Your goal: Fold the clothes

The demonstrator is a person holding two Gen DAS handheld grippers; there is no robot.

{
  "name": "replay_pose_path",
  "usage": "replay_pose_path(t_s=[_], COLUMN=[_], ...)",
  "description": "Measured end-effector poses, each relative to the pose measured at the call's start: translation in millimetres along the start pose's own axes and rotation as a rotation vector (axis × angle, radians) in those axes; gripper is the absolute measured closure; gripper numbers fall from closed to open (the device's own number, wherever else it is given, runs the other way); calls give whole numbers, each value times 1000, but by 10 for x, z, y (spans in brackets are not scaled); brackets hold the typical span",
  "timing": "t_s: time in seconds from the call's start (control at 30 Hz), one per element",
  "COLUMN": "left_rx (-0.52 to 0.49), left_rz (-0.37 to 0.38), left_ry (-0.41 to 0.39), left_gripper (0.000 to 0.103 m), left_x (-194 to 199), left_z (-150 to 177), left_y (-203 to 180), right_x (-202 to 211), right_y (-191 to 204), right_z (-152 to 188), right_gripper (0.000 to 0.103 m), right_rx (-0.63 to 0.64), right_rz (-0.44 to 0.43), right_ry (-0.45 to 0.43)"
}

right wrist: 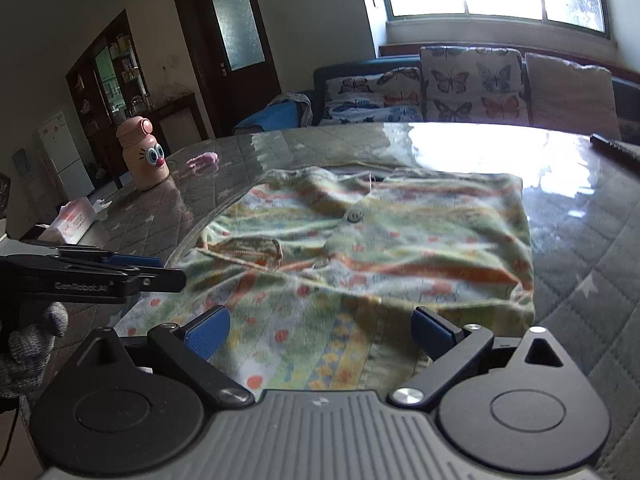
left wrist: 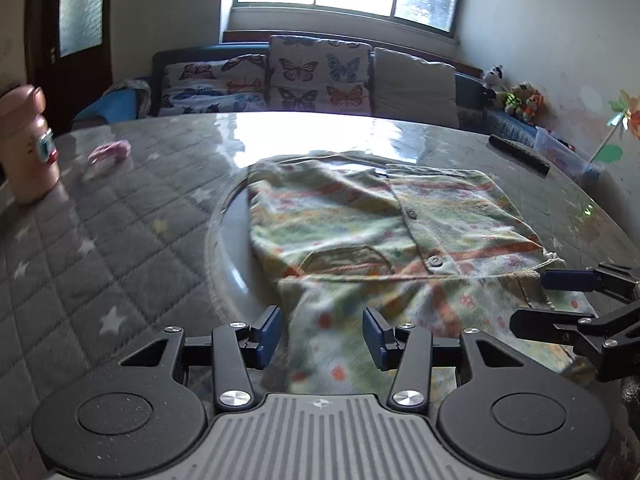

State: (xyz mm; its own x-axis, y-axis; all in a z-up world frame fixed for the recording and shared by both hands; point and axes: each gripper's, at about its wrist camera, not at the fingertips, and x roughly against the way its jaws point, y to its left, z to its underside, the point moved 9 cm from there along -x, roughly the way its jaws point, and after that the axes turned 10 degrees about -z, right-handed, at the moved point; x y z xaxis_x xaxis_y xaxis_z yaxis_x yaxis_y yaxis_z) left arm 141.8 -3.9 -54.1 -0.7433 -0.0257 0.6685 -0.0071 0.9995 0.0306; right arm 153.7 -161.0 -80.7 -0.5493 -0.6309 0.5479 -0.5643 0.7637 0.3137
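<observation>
A green shirt (left wrist: pixel 360 232) (right wrist: pixel 360 240) with orange stripes and buttons lies flat and partly folded on the glass-topped table (left wrist: pixel 120 240). In the left wrist view my left gripper (left wrist: pixel 322 336) hovers open over the shirt's near edge, its blue pads apart and the cloth lying beneath the gap. My right gripper (right wrist: pixel 320 332) also stands open, wide, just above the near hem, with nothing pinched. Each gripper shows in the other's view: the right gripper (left wrist: pixel 560 300) at the shirt's right corner, the left gripper (right wrist: pixel 160 272) at its left side, held by a gloved hand (right wrist: pixel 28 348).
A pink cartoon-face bottle (left wrist: pixel 28 152) (right wrist: pixel 142 152) and a small pink item (left wrist: pixel 110 152) sit on the table's far left. A dark remote (left wrist: pixel 520 154) lies at the far right. A tissue box (right wrist: pixel 76 220) stands off the left edge. A sofa with butterfly cushions (left wrist: pixel 316 76) stands behind.
</observation>
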Motion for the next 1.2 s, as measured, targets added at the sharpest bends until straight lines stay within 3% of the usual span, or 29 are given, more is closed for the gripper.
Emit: replay_pose_path(t_s=[0.33,0.63,0.87,1.2], left_rx=[-134,-170,-218,-333], left_rz=[-22,20,-7,-11], left_ry=[-18,-77,-64,-118], left_gripper=[54,53,52,37], left_x=[-298,-94,-176,126], left_z=[-57,-103,-12,192], left_y=[-273,-377,-390,-507], right_x=[-164,-215,-152,110], right_y=[-20,-43,-247,-84], right_z=[17,-62,-2,213], right_gripper=[5,4,4,4], right_rx=[80,159,154,232], right_rz=[62,126,187,194], right_ry=[48,73,99,115])
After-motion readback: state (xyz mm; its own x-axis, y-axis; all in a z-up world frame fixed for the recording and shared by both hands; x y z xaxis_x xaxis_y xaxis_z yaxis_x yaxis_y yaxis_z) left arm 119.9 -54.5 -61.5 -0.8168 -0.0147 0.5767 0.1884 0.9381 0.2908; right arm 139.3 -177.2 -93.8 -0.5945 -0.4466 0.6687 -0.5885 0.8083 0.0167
